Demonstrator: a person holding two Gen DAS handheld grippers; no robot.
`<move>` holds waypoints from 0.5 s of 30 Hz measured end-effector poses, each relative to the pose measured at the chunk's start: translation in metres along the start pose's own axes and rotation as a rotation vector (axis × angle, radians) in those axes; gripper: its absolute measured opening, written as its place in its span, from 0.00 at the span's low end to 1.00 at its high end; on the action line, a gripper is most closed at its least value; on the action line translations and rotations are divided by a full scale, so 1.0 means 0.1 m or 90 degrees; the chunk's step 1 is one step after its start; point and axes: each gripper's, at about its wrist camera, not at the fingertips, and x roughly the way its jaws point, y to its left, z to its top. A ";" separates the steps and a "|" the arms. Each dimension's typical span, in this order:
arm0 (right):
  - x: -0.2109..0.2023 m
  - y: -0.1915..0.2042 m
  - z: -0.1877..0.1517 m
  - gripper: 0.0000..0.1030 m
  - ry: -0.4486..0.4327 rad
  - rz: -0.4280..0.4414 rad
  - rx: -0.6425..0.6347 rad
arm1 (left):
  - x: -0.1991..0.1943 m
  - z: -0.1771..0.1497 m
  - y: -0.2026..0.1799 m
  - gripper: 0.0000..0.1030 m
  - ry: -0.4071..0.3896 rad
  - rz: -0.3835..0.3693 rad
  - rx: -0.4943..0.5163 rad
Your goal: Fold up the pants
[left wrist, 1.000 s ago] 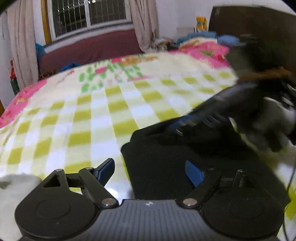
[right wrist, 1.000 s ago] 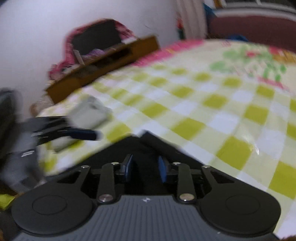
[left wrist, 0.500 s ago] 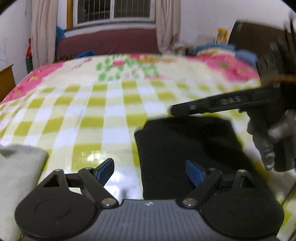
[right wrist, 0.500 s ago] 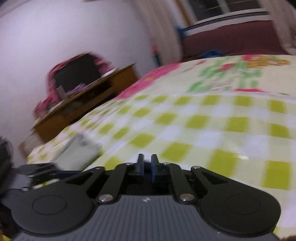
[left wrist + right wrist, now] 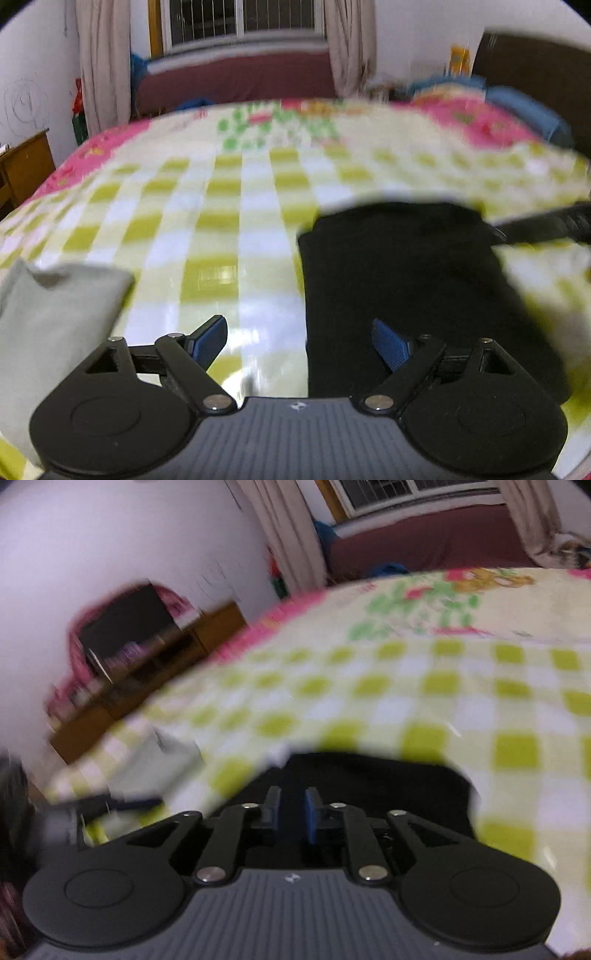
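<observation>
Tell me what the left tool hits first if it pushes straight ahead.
Probably the checked bedspread. The left tool is open, with the edge of the black pants just inside its right finger, so it may brush them; depth is unclear.

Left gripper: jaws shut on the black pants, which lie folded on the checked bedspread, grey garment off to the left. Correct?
Not quite. In the left wrist view the left gripper is wide open and grips nothing. The black pants do lie folded on the checked bedspread, and the grey garment lies to the left.
</observation>
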 end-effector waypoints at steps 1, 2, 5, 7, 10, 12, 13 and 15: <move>0.11 -0.11 -0.08 0.12 0.036 -0.020 0.034 | 0.05 -0.05 0.01 1.00 0.009 0.000 -0.005; 0.17 -0.19 -0.16 0.05 0.050 -0.024 0.072 | 0.09 -0.09 0.05 1.00 0.022 -0.005 -0.033; -0.09 -0.14 -0.11 0.16 0.001 -0.015 0.126 | -0.11 -0.06 0.11 1.00 0.015 -0.007 -0.083; -0.31 -0.05 -0.10 0.17 -0.052 -0.018 0.122 | -0.29 -0.06 0.04 1.00 -0.020 0.015 -0.070; -0.37 0.04 -0.25 0.18 -0.049 -0.052 0.092 | -0.30 -0.13 -0.08 1.00 -0.010 0.013 -0.065; -0.16 -0.02 -0.43 0.18 0.026 -0.099 0.093 | -0.14 -0.21 -0.19 1.00 0.033 0.034 -0.050; -0.13 -0.04 -0.47 0.17 0.030 -0.111 0.099 | -0.08 -0.24 -0.23 1.00 0.054 0.035 -0.052; -0.25 0.00 -0.47 0.19 0.006 -0.113 0.117 | -0.13 -0.25 -0.28 1.00 0.047 0.038 -0.056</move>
